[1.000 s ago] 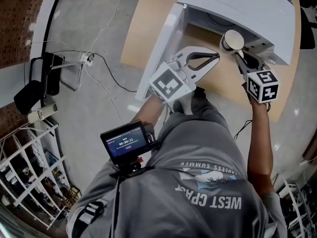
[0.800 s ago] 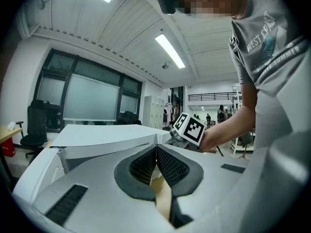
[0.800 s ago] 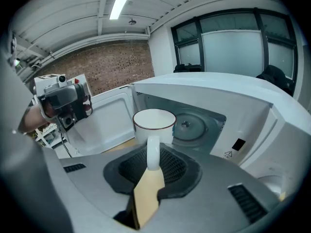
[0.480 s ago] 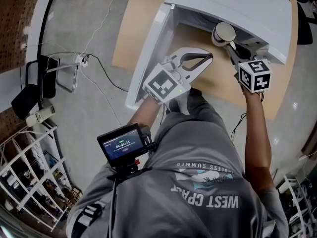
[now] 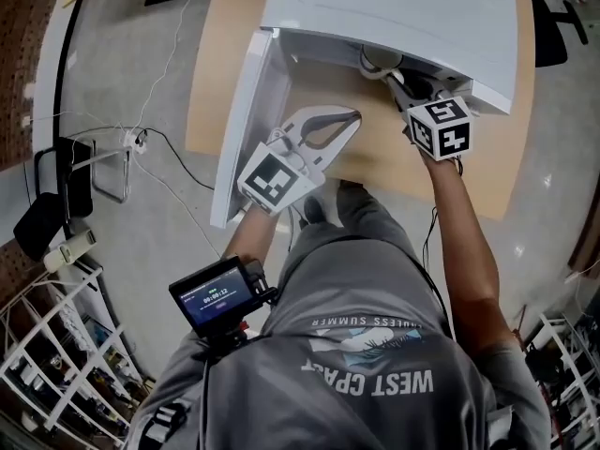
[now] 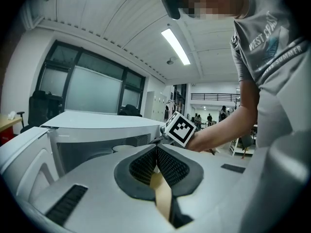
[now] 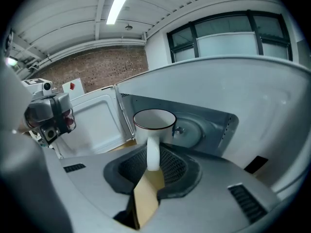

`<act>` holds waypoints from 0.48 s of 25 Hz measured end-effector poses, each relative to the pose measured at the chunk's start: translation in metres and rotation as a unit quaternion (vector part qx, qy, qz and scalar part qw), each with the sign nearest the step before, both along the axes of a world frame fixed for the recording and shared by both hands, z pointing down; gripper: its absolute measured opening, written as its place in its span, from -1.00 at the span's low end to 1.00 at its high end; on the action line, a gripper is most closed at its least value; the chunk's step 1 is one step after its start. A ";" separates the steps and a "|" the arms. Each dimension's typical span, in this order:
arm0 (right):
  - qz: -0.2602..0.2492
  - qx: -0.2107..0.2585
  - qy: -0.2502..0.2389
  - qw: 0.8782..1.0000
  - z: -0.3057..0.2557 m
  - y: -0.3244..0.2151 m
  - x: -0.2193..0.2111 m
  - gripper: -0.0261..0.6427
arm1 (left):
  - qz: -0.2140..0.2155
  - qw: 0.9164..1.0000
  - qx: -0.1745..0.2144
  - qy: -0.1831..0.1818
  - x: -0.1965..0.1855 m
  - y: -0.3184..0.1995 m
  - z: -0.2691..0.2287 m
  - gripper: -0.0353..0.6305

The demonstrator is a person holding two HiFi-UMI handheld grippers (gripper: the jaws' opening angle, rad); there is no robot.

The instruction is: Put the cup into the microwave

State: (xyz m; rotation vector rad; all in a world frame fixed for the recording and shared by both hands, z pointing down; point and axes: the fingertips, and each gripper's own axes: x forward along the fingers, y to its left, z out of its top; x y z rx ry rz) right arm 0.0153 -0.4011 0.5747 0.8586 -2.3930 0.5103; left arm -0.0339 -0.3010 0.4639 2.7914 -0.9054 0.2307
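The right gripper [image 7: 153,160] pinches the white cup [image 7: 154,122] by its handle. Its jaws press on the handle's two sides, and the cup is upright with its dark-rimmed mouth facing up. The cup sits at the centre of the right gripper view, in front of the open microwave [image 7: 233,96], whose round turntable [image 7: 190,131] shows just behind it at centre right. In the head view the cup lies at upper centre, half tucked under the microwave's front edge (whether its base touches anything cannot be told). The microwave door [image 5: 246,125] hangs open left of centre. The left gripper [image 6: 156,150] is empty, its jaws pressed together. In the head view it is held just below the opening, over the wooden table [image 5: 220,73].
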 end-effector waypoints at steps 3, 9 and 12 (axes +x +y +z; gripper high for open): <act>0.003 0.010 -0.006 1.000 0.001 -0.010 -0.003 -0.70 | -0.001 1.000 -0.007 -0.001 0.002 0.000 0.003 -0.83; 0.016 0.024 -0.015 0.999 0.008 -0.029 -0.009 -0.70 | -0.009 1.000 -0.022 -0.002 -0.002 0.001 0.010 -0.83; 0.020 0.032 -0.012 0.999 0.015 -0.036 -0.013 -0.70 | -0.010 1.000 -0.027 -0.003 -0.002 0.003 0.012 -0.83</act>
